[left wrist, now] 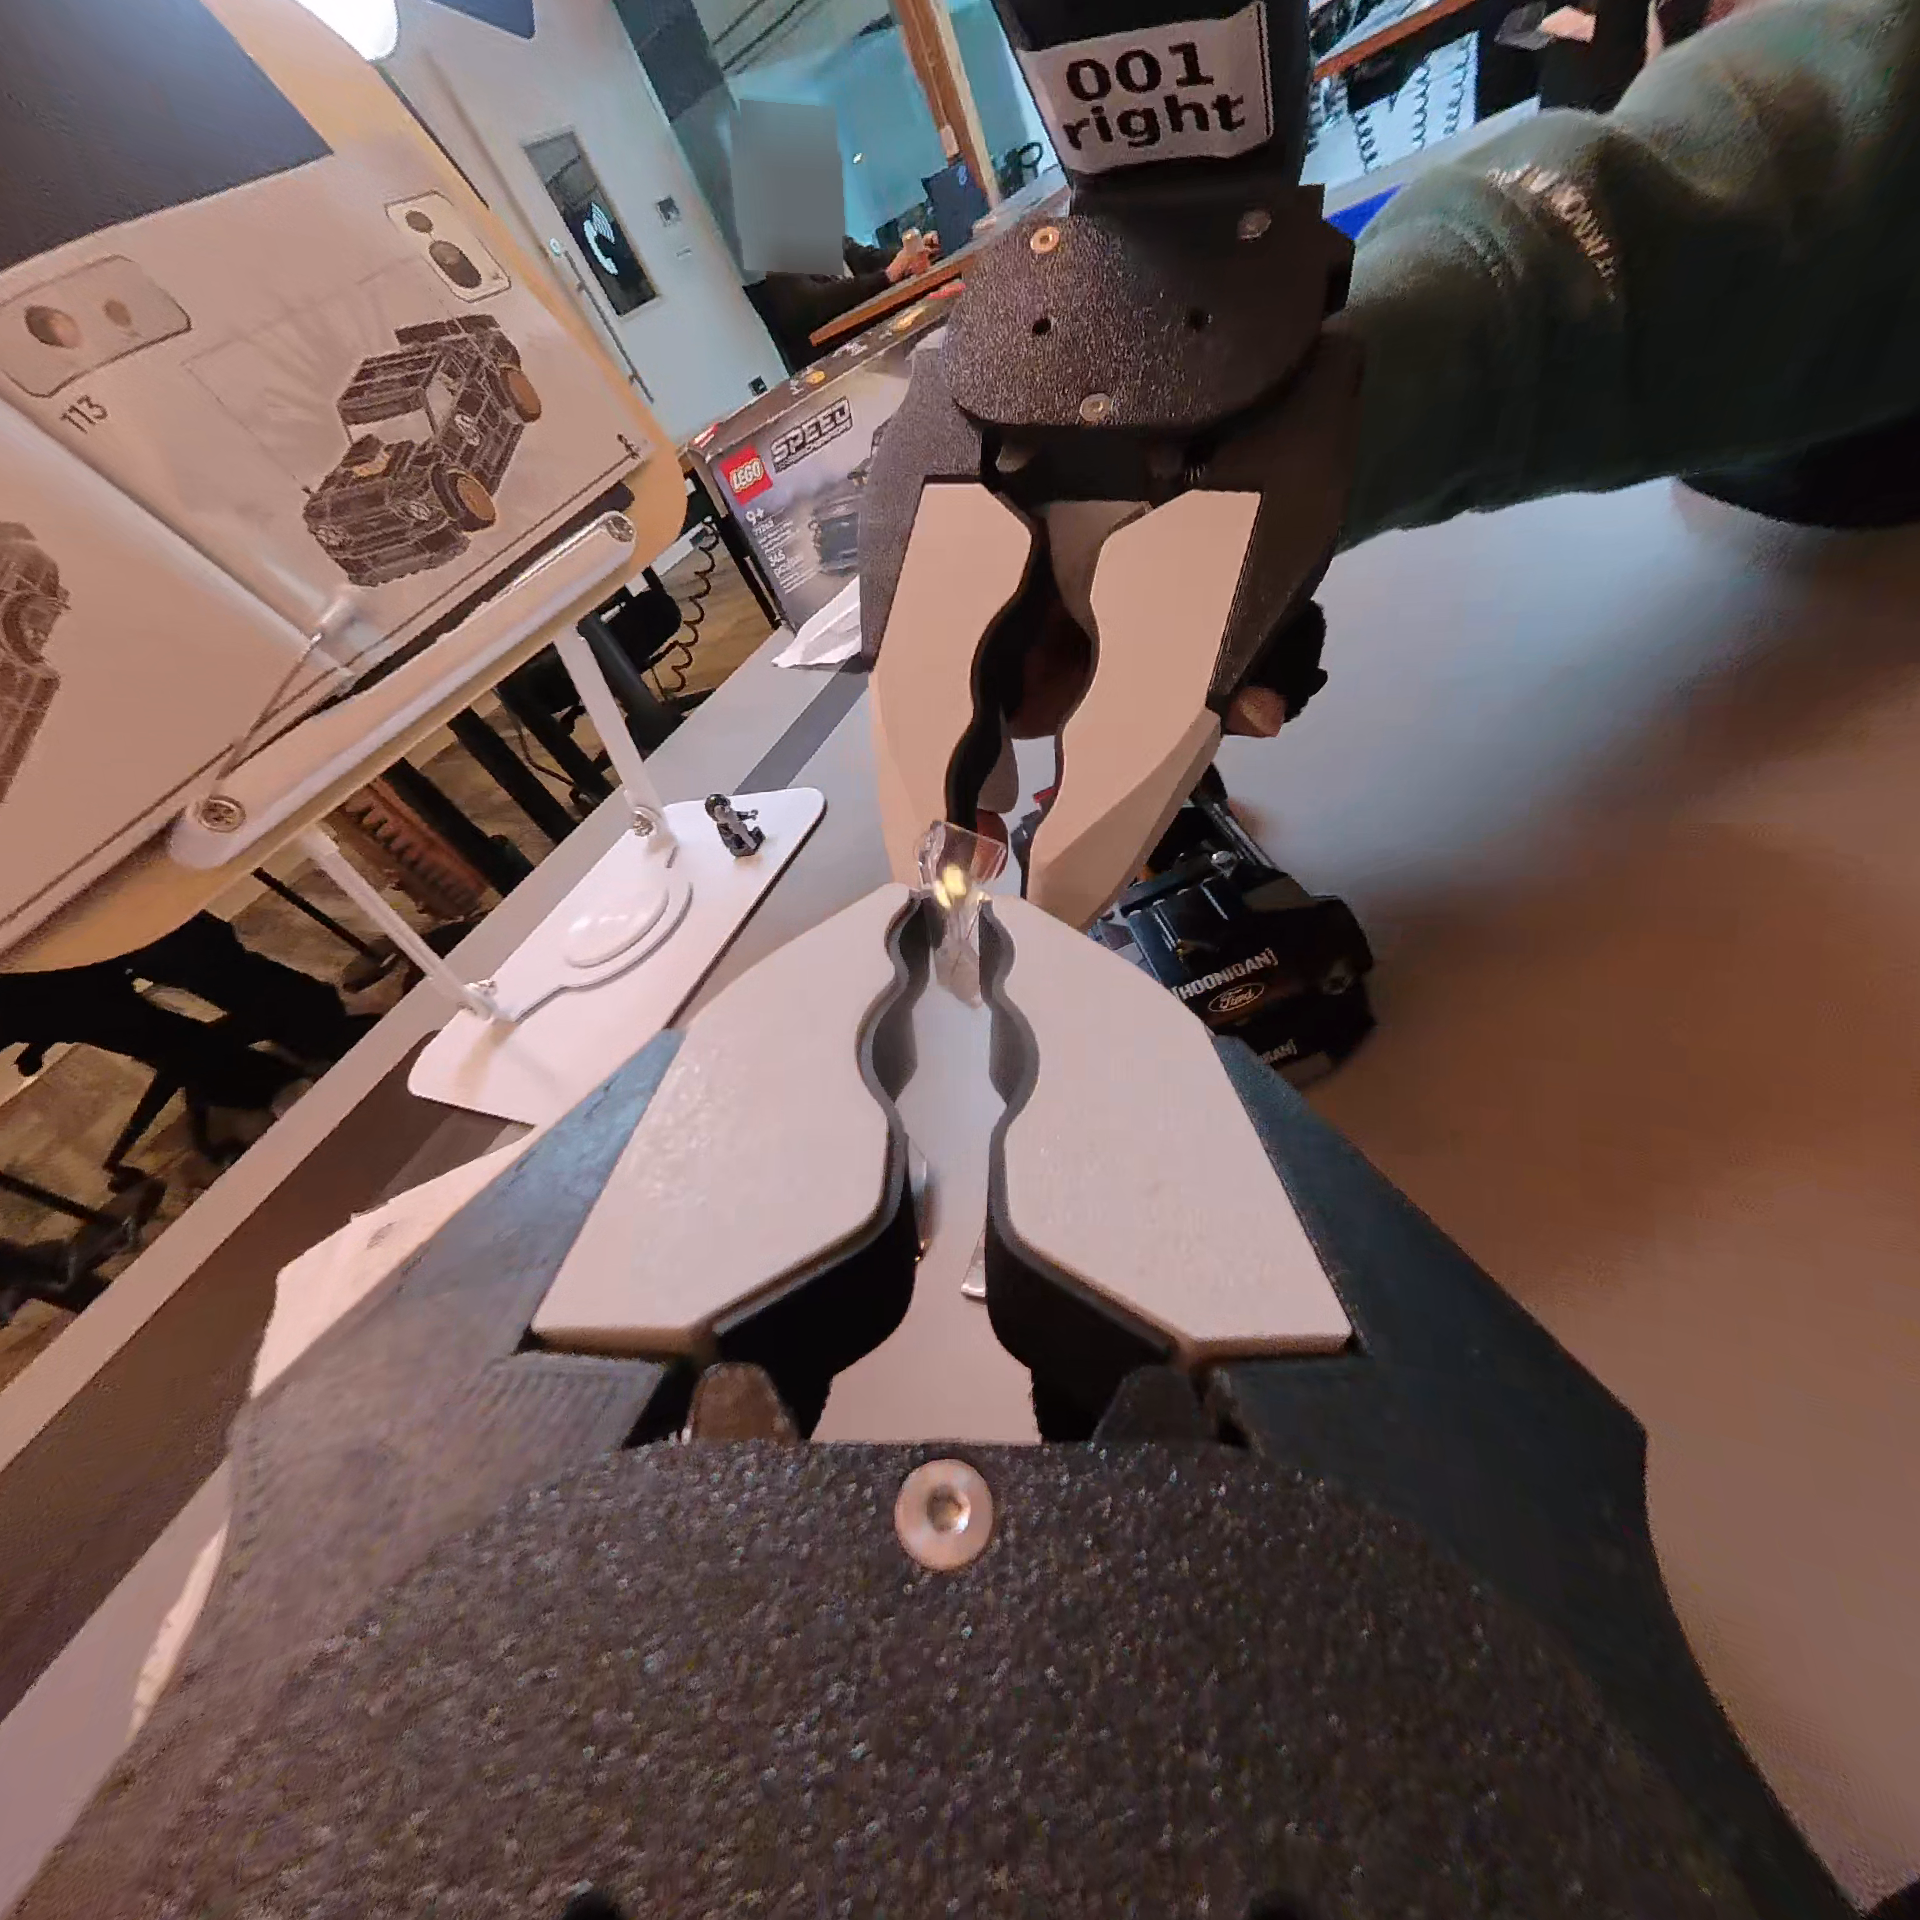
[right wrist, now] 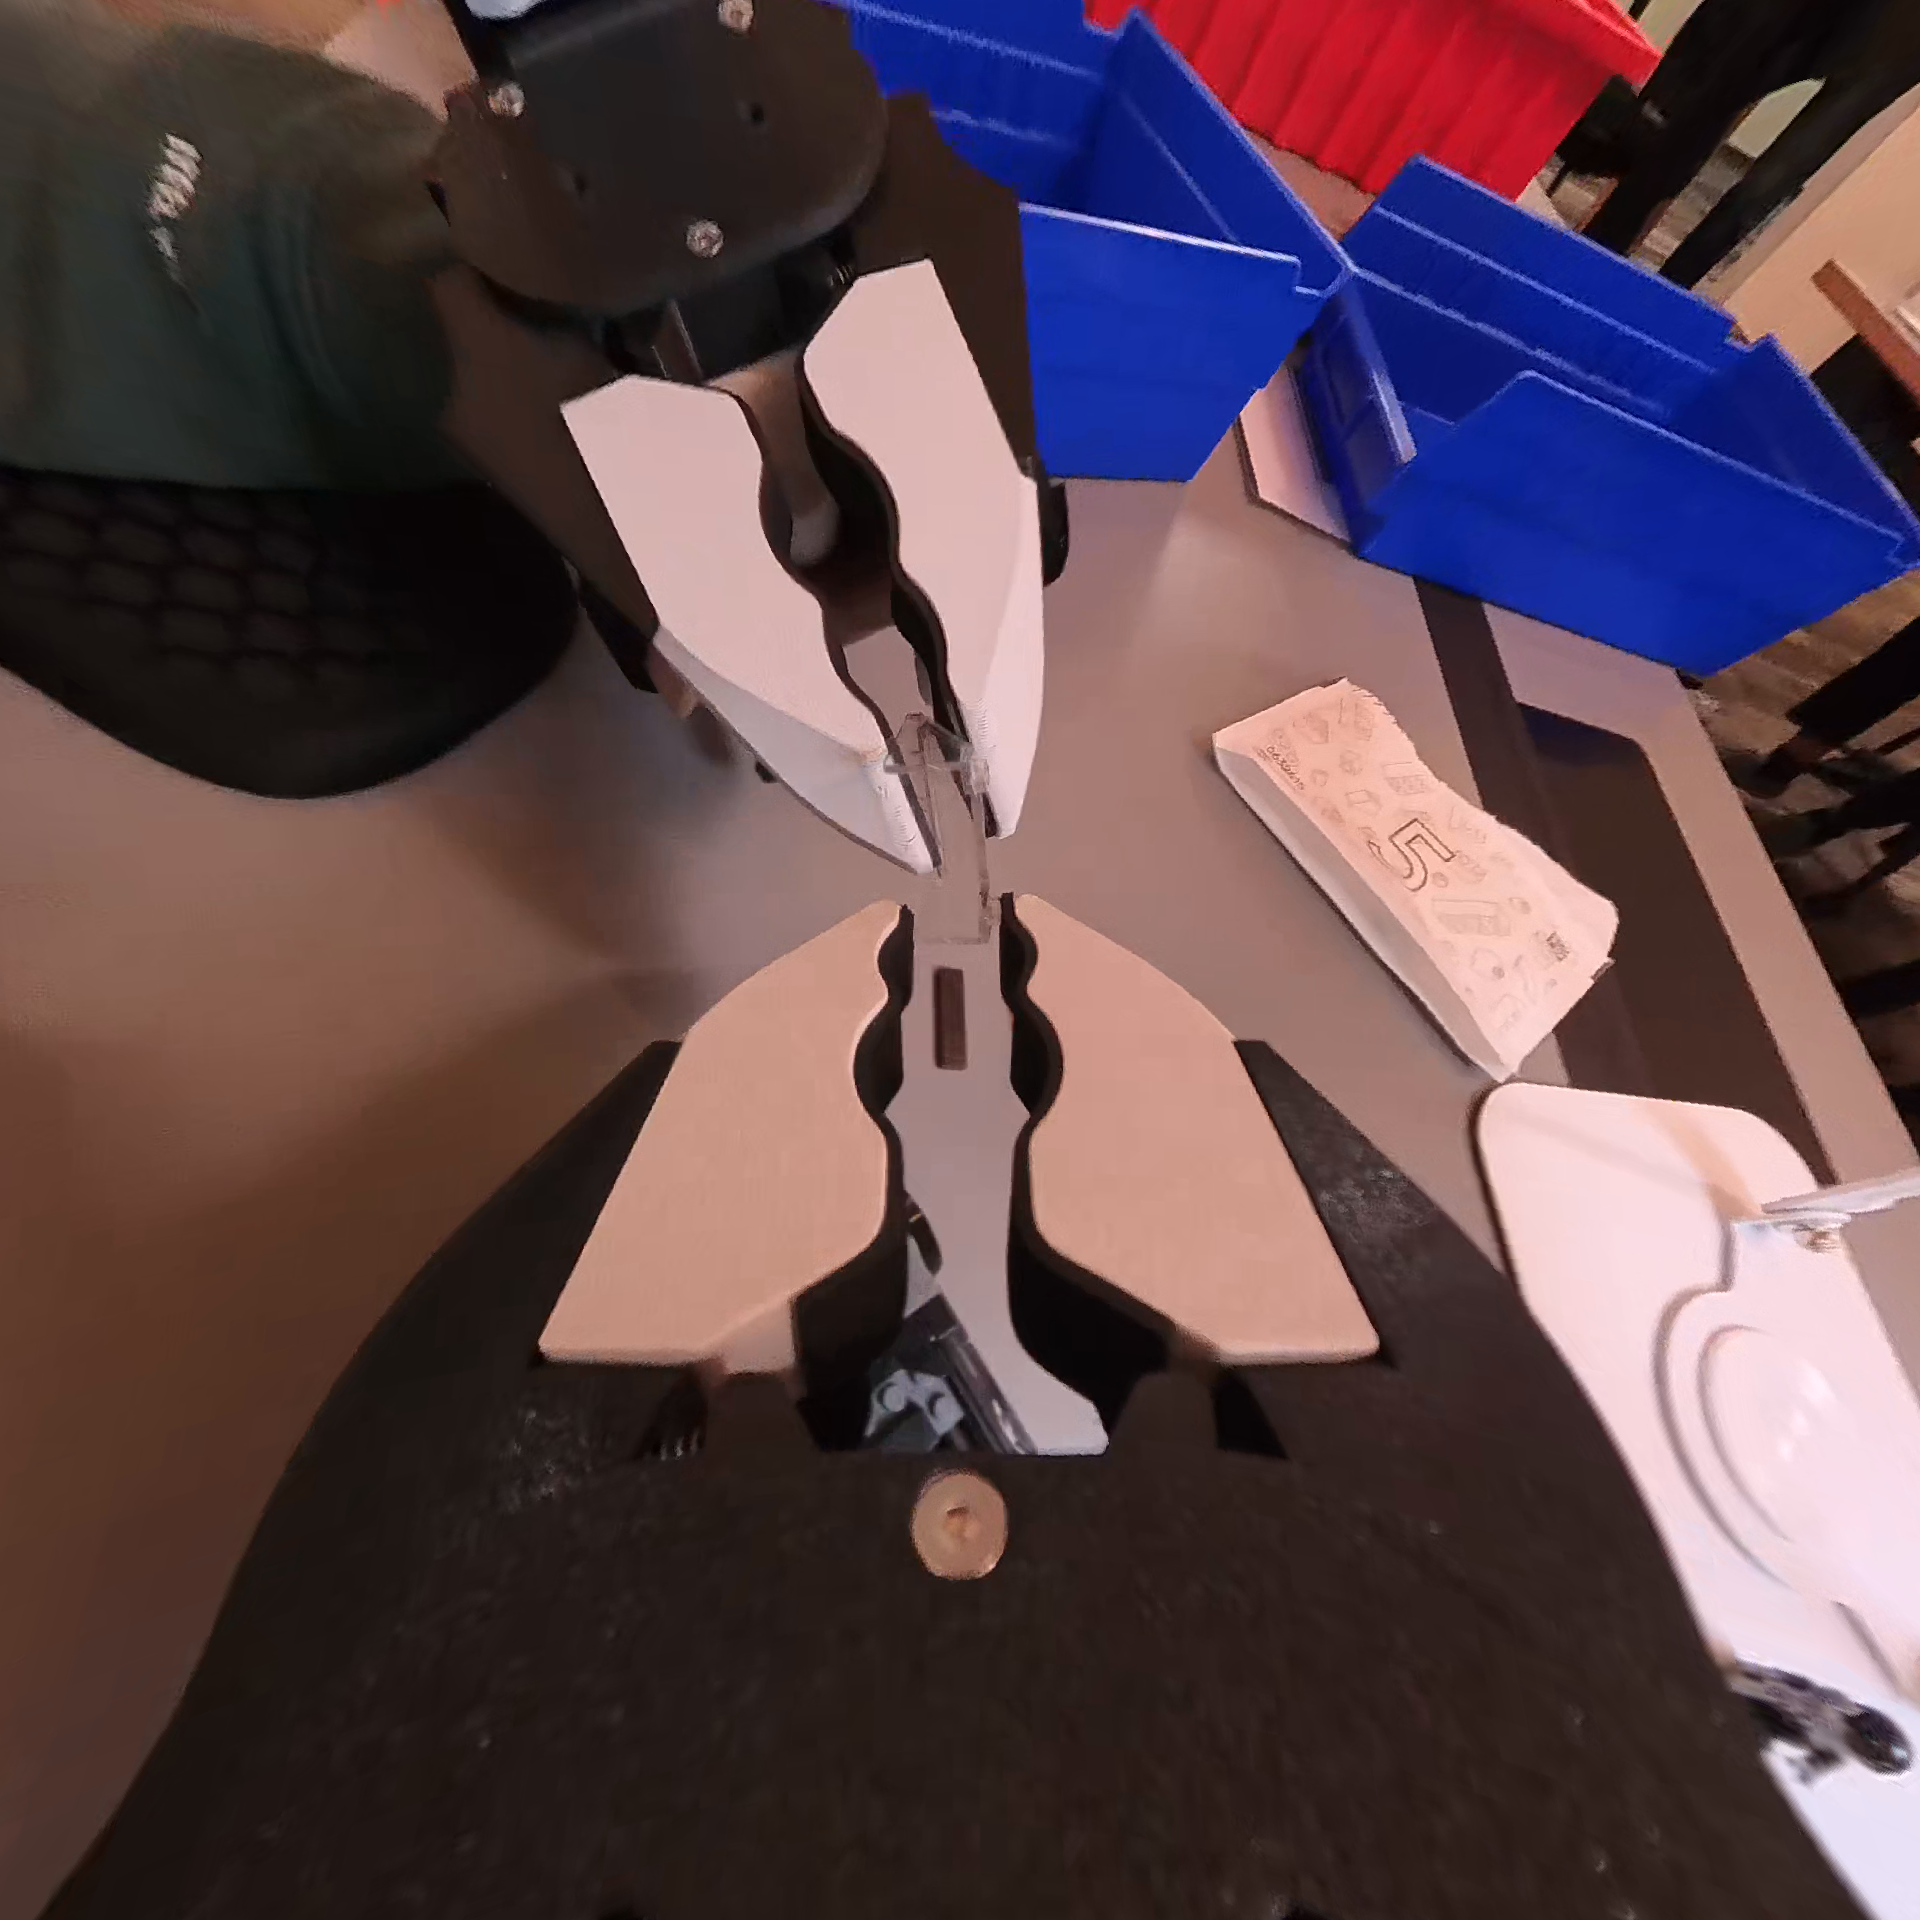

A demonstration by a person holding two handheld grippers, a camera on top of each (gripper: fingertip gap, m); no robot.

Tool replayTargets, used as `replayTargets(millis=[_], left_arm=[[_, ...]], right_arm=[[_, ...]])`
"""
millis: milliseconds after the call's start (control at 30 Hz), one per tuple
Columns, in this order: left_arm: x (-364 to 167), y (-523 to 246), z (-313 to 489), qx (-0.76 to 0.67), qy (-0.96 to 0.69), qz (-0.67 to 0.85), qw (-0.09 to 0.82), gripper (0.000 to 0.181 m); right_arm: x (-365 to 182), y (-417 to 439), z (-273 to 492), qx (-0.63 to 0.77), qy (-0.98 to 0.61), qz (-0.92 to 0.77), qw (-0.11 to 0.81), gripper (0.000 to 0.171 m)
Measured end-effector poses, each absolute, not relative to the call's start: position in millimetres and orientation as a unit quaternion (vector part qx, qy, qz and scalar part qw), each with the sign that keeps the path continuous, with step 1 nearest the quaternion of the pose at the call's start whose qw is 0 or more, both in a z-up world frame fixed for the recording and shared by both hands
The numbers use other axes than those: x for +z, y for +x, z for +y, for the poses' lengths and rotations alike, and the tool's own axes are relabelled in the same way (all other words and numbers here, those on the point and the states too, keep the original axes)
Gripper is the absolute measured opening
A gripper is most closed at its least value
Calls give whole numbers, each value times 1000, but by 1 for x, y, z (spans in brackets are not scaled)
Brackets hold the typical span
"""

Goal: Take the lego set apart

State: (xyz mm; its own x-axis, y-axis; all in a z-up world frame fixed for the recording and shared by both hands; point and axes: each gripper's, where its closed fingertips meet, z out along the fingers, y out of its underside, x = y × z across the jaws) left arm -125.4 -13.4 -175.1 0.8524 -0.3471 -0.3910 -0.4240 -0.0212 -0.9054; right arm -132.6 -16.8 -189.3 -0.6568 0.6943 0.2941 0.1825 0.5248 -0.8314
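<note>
A small clear lego piece is pinched from both ends, a little above the grey table. My left gripper is shut on its near end. My right gripper comes down from above and grips its far end. In the right wrist view, my right gripper holds the clear piece from below and the left gripper holds it from above. The black lego car sits on the table just behind and right of the right gripper's fingers. A grey part of it shows under the right gripper.
An instruction booklet on a white stand is at the left, with a minifigure on the stand's base. The lego box stands behind. Blue bins and a printed paper bag are at the far right. A small dark piece lies on the table. Only a small space, under 4 cm, lies between the two pairs of fingers.
</note>
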Motion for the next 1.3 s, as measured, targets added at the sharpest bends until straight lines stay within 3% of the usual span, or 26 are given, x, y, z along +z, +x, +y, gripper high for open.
replayTargets(millis=[267,433,633,733,833,967,1167,1300], left_arm=[[-173,-129,-13,-27,-721,229,653,24],[-175,-125,-12,-11,-721,239,650,6],[-170,-132,-7,49,-721,232,651,6],[-186,-171,-5,165,-761,207,592,6],[-220,-218,-13,291,-809,200,471,6],[-253,-250,-25,350,-846,199,349,6],[-270,-246,-30,308,-873,192,325,8],[-278,-227,-32,194,-902,157,353,28]], right_arm=[[-187,-134,-3,385,-292,-794,368,15],[-179,-130,-9,423,-292,-773,373,15],[-177,-130,3,403,-314,-759,403,15],[-178,-120,19,390,-340,-753,406,19],[-182,-99,36,384,-368,-745,402,19],[-193,-63,55,371,-406,-734,399,18],[-200,-21,77,392,-458,-686,407,18],[-195,-11,87,416,-476,-663,401,17]])
